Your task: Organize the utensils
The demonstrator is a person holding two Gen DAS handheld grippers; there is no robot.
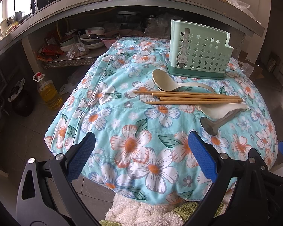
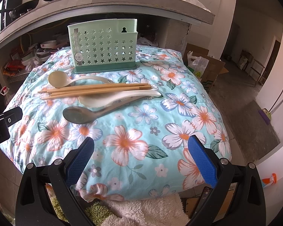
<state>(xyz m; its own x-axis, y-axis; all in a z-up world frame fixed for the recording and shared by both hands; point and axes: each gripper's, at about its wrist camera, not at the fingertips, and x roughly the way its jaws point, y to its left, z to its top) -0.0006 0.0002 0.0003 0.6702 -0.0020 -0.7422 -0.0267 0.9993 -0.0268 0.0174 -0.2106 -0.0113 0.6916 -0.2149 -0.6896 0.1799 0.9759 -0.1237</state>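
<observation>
A pale green utensil holder (image 1: 198, 47) (image 2: 103, 45) with star holes stands upright at the far side of a floral cloth (image 1: 134, 131) (image 2: 141, 116). In front of it lie a beige ladle (image 1: 164, 81) (image 2: 60, 79), several wooden chopsticks (image 1: 188, 98) (image 2: 96, 89), a white spoon (image 1: 217, 111) (image 2: 111, 98) and a metal spoon (image 1: 211, 124) (image 2: 79, 114). My left gripper (image 1: 141, 141) and my right gripper (image 2: 141, 145) both hang open over the cloth's near edge, nothing between their fingers.
Behind the cloth runs a grey counter (image 2: 122, 1) with a shelf of bowls (image 1: 92, 37) below. A bottle of oil (image 1: 47, 92) stands on the floor at left. Cardboard boxes (image 2: 209, 69) sit at right. A fluffy mat (image 2: 141, 211) lies below the near edge.
</observation>
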